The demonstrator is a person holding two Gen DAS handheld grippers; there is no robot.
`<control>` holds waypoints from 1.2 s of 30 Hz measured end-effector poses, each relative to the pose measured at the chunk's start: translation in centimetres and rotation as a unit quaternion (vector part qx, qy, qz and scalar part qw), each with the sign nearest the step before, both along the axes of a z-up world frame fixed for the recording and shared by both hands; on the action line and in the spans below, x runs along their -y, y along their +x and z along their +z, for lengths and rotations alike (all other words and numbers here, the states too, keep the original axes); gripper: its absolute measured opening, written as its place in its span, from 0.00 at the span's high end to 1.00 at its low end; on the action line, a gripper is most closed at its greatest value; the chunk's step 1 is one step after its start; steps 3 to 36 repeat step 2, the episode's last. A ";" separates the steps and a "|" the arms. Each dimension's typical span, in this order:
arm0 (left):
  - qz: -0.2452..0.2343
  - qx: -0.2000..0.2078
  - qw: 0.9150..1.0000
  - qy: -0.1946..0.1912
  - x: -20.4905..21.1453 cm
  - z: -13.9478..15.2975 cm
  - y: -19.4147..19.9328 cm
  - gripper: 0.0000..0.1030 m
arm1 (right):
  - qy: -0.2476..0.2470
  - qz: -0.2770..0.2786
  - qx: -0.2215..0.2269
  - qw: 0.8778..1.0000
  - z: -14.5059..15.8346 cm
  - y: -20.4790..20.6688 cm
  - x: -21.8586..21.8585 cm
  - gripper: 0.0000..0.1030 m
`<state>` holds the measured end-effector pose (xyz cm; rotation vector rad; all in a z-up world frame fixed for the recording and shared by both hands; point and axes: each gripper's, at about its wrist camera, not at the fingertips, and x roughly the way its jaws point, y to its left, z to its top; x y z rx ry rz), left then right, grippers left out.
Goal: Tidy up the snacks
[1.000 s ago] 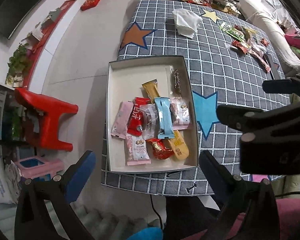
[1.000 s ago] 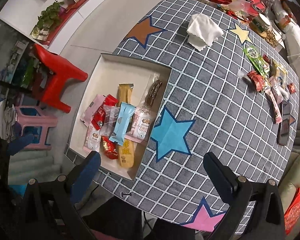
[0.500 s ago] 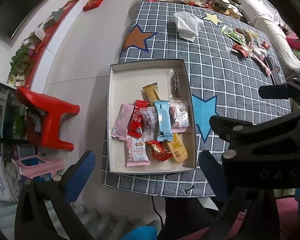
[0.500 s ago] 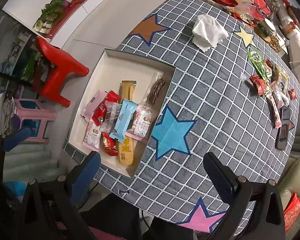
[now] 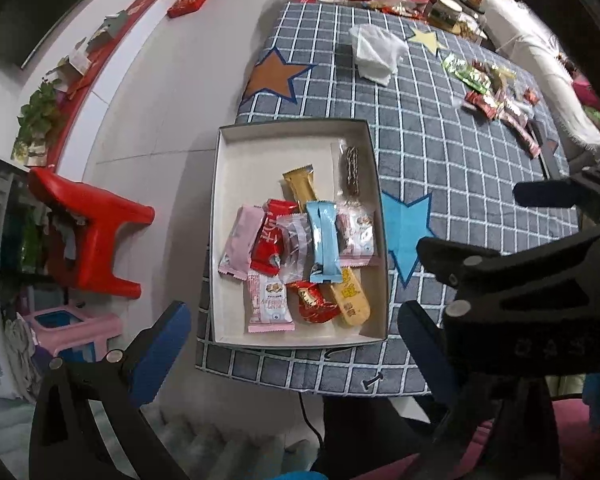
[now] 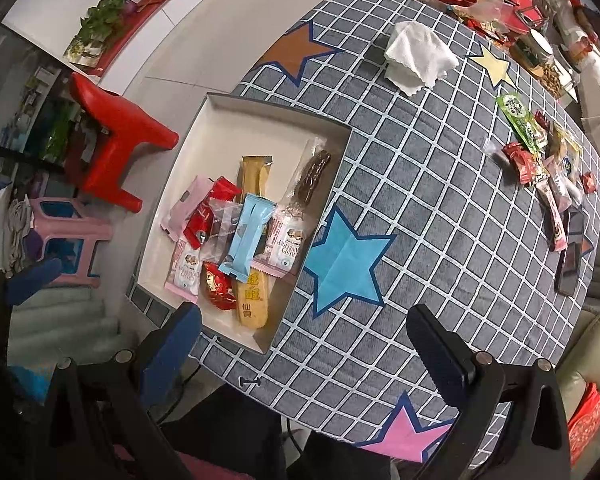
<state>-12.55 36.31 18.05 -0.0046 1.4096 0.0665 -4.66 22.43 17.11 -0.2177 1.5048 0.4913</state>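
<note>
We are holding both the left gripper (image 5: 292, 344) and the right gripper (image 6: 304, 340) spread open and empty above the shallow white cardboard box (image 6: 204, 136) of snacks, so we should be reaching next for the loose wrapped snacks (image 6: 540, 160) at the table's (image 6: 420, 200) far edge, closing on one packet at a time.

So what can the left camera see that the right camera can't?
Only the left wrist view shows the right gripper from the side, held above the table's near right part, fingers apart and empty.

Only the right wrist view shows the pink star on the cloth's near edge and the dark phone by the far pile.

Both show the white box with snacks inside, the light blue packet lying on top of them, the white napkin, the loose snack pile and the red stool.
</note>
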 end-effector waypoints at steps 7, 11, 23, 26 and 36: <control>0.001 0.000 1.000 0.000 0.0 0.0 0.1 0.00 | -0.001 -0.001 -0.001 1.000 -0.1 -0.2 0.0 0.00; 0.001 0.000 1.000 0.000 0.0 0.0 0.1 0.00 | -0.001 -0.001 -0.001 1.000 -0.1 -0.2 0.0 0.00; 0.001 0.000 1.000 0.000 0.0 0.0 0.1 0.00 | -0.001 -0.001 -0.001 1.000 -0.1 -0.2 0.0 0.00; 0.001 0.000 1.000 0.000 0.0 0.0 0.1 0.00 | -0.001 -0.001 -0.001 1.000 -0.1 -0.2 0.0 0.00; 0.001 0.000 1.000 0.000 0.0 0.0 0.1 0.00 | -0.001 -0.001 -0.001 1.000 -0.1 -0.2 0.0 0.00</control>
